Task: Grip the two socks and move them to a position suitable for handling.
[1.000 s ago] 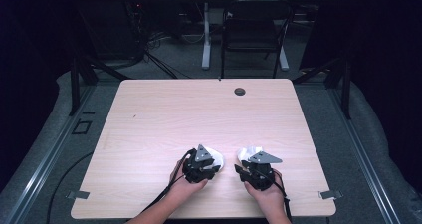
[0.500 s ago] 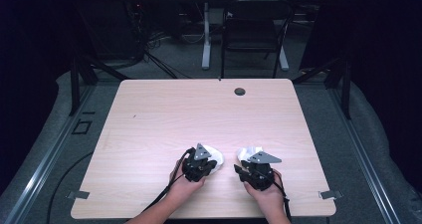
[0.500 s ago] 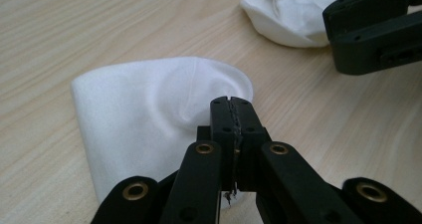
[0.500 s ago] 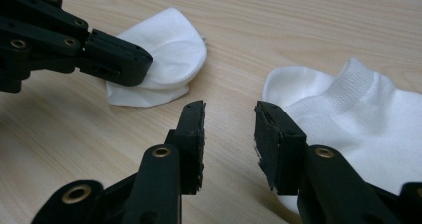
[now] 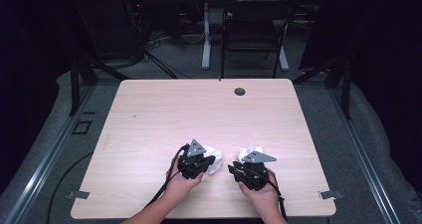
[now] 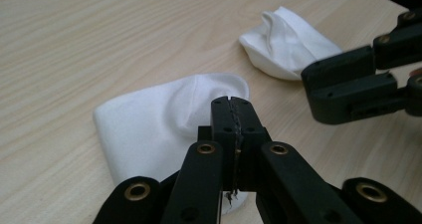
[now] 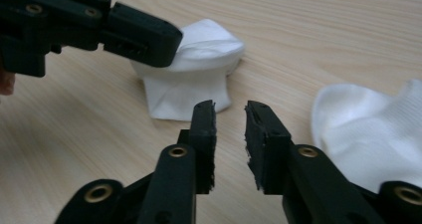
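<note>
Starting at the left: the left gripper [image 5: 208, 161] is seen with its black jaws fully closed, having shut within the last second; in the left gripper view the serrated pads meet with no gap, and the small white folded sock [image 6: 169, 124] lies under and in front of them on the pale wood-grain table [image 5: 164, 114]; a stray thread shows at the pad seam, but whether any fabric is actually pinched cannot be told, so a grip on that sock is not confirmed; from the high view the sock [image 5: 215, 157] is seen touching the gripper's front end, near the table's front edge.

Moving right: a second white crumpled sock [image 5: 250, 152] lies just beside the first, a strip of bare table between them; in the right gripper view it sits at the right edge [image 7: 370, 134], off to the side of the jaws, not between them; the right gripper [image 5: 235, 169] has its jaws partly open, having just been closing, and only bare table is seen in the gap [image 7: 230, 122]; nothing is held there.

Judgement: the left closure looks like a pick attempt on the first sock; a lift would be needed to check it; the right jaws would have to be re-aimed before closing on the second sock, otherwise they close on air.
</note>
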Demonstrator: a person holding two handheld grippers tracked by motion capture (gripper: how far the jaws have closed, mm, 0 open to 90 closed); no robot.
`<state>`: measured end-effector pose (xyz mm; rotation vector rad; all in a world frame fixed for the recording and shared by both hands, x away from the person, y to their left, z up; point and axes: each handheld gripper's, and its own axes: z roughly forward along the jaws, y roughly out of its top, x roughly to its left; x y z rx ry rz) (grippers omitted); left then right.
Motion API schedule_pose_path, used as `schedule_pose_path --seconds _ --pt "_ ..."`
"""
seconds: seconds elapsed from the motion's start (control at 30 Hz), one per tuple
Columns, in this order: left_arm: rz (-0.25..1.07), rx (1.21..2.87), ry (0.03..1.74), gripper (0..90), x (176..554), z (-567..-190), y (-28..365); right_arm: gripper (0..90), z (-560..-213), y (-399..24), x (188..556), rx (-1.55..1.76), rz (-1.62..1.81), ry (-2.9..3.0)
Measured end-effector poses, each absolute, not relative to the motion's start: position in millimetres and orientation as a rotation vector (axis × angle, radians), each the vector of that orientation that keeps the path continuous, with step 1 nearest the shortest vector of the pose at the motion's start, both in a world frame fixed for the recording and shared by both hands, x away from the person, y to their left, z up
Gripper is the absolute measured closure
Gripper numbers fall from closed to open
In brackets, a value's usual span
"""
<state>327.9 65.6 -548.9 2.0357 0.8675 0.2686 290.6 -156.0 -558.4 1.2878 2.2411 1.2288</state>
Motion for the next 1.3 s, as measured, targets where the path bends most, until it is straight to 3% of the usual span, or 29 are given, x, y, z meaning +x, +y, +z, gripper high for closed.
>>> schedule_pose_path --seconds 0.1,0.23,0.63,1.3 --pt "0.272 1.998 0.89 90.0 330.6 -543.2 74.7 84.0 -559.7 -140.2 294.2 1.254 1.196 2.322" --pt "0.268 1.958 0.913 90.0 333.4 -537.9 82.9 87.2 -559.5 -125.4 298.8 1.225 1.167 2.363" --pt "0.283 1.932 0.938 90.0 337.7 -534.8 93.3 88.1 -577.8 -94.6 319.7 1.25 1.136 2.387" --pt "0.369 1.967 1.041 90.0 328.4 -544.2 146.7 90.0 -577.4 -106.0 310.9 1.239 1.051 2.42"
